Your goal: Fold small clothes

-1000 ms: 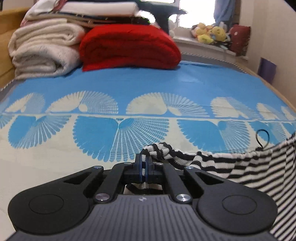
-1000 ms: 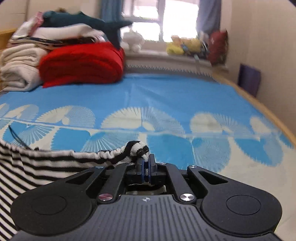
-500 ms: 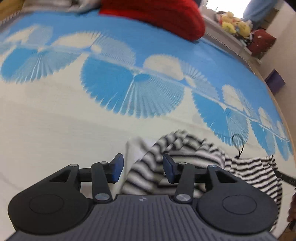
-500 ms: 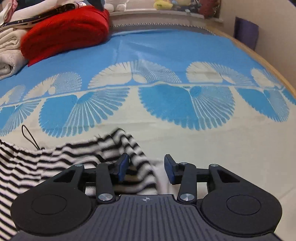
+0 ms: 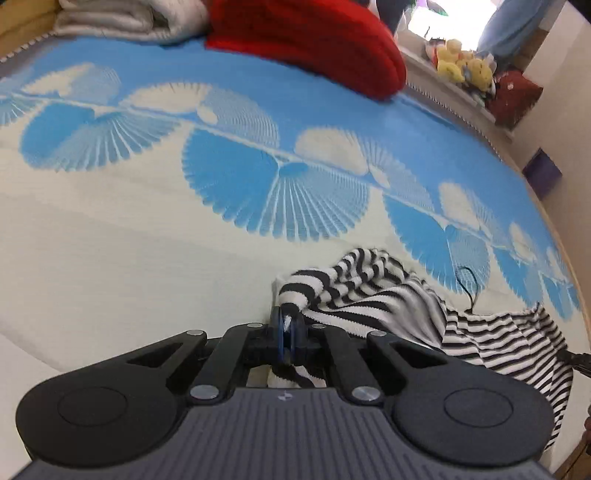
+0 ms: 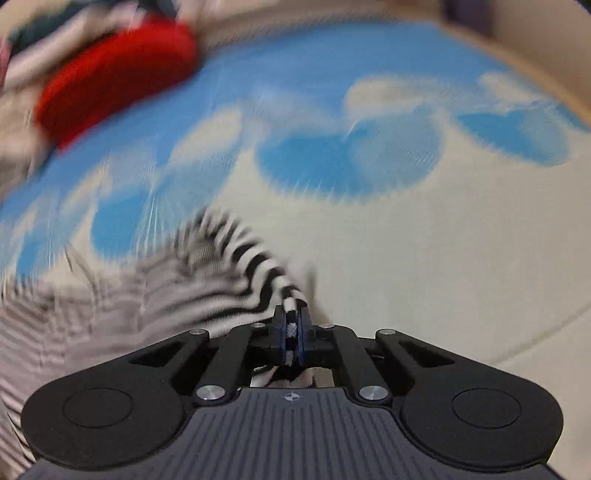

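A small black-and-white striped garment [image 5: 388, 295] lies crumpled on the blue and cream bedspread [image 5: 147, 229]. My left gripper [image 5: 286, 325] is shut on its left edge, with cloth pinched between the blue pads. The garment spreads to the right, with a thin black cord loop [image 5: 467, 280] on it. In the right wrist view, which is blurred by motion, my right gripper [image 6: 291, 325] is shut on the right edge of the same striped garment [image 6: 207, 273], which trails to the left.
A red folded blanket [image 5: 314, 40] and cream folded blankets [image 5: 129, 18] sit at the far end of the bed. Plush toys [image 5: 461, 66] rest on the window ledge. The wooden bed edge [image 5: 565, 251] runs along the right.
Both grippers held the garment up one second ago, opened and dropped it half a second ago, and have now shut again on its edges lower down. The right gripper is moving fast.
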`<state>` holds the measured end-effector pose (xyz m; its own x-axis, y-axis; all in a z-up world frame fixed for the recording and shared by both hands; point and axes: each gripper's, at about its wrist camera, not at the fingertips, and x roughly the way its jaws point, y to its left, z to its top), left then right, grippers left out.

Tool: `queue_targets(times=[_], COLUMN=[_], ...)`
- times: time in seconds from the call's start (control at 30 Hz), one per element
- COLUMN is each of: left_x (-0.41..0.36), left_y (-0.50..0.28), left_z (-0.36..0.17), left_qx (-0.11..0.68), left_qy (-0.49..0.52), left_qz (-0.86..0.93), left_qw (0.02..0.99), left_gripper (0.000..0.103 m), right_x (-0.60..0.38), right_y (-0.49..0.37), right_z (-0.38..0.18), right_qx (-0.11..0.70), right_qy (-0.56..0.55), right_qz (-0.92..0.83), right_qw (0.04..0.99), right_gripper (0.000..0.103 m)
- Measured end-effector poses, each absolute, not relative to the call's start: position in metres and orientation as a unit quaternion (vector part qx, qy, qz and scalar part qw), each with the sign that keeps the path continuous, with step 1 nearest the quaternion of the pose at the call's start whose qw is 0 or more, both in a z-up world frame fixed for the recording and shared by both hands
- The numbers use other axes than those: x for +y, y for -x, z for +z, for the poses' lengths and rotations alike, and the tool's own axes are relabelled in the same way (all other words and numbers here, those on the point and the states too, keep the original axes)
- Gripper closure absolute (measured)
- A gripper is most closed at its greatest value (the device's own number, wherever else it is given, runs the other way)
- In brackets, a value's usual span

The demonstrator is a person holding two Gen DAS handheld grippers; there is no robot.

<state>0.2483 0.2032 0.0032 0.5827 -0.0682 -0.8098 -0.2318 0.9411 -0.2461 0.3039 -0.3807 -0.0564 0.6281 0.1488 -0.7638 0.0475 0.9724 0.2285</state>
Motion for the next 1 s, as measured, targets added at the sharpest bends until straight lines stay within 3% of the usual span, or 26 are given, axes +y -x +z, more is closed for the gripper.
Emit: queue_targets(times=[0.07, 0.1, 0.13, 0.2, 0.33, 0.43, 0.53, 0.8, 0.87, 0.9, 0.93, 0.97, 1.0], left_x=[0.194, 0.191, 0.189, 0.192, 0.213, 0.221, 0.227, 0.206, 0.195, 0.192, 0.19, 0.191, 0.194], left_y=[-0.247, -0.246, -0.241, -0.225, -0.192, -0.167, -0.157, -0.154, -0.154, -0.155, -0.156, -0.156, -0.154], left_z=[-0.006, -0.012, -0.013, -0.003, 0.008, -0.001, -0.009, -0.018, -0.019, -0.019, -0.019, -0.017, -0.012], left_qx=[0.5, 0.53, 0.541, 0.543, 0.549, 0.56, 0.576, 0.597, 0.603, 0.602, 0.598, 0.59, 0.579], left_qy=[0.155, 0.157, 0.156, 0.137, 0.2, 0.23, 0.248, 0.222, 0.199, 0.191, 0.186, 0.187, 0.195], left_qz=[0.029, 0.012, 0.004, 0.027, 0.028, 0.022, 0.038, 0.001, -0.011, -0.015, -0.016, -0.015, -0.013], left_qw=[0.851, 0.833, 0.826, 0.828, 0.811, 0.796, 0.778, 0.771, 0.772, 0.775, 0.779, 0.785, 0.792], left_gripper=[0.096, 0.082, 0.076, 0.072, 0.067, 0.061, 0.061, 0.061, 0.061, 0.064, 0.086, 0.099, 0.099], right_x=[-0.382, -0.38, -0.378, -0.379, -0.385, -0.399, -0.408, -0.402, -0.402, -0.403, -0.405, -0.408, -0.412], right_y=[-0.301, -0.3, -0.299, -0.291, -0.262, -0.243, -0.228, -0.216, -0.214, -0.214, -0.214, -0.213, -0.211], right_z=[-0.056, -0.06, -0.066, -0.068, -0.05, -0.059, -0.081, -0.09, -0.088, -0.087, -0.084, -0.079, -0.073], right_qx=[0.426, 0.443, 0.466, 0.494, 0.492, 0.521, 0.574, 0.592, 0.59, 0.589, 0.585, 0.576, 0.564], right_qy=[-0.12, -0.113, -0.111, -0.121, -0.108, -0.122, -0.149, -0.115, -0.117, -0.123, -0.128, -0.136, -0.148], right_qz=[0.014, 0.008, 0.006, 0.019, 0.043, 0.055, 0.054, 0.059, 0.068, 0.071, 0.068, 0.068, 0.067], right_qw=[0.896, 0.889, 0.878, 0.861, 0.863, 0.843, 0.803, 0.796, 0.796, 0.796, 0.798, 0.803, 0.809], right_gripper=[0.094, 0.082, 0.075, 0.074, 0.057, 0.056, 0.056, 0.057, 0.076, 0.087, 0.091, 0.092, 0.094])
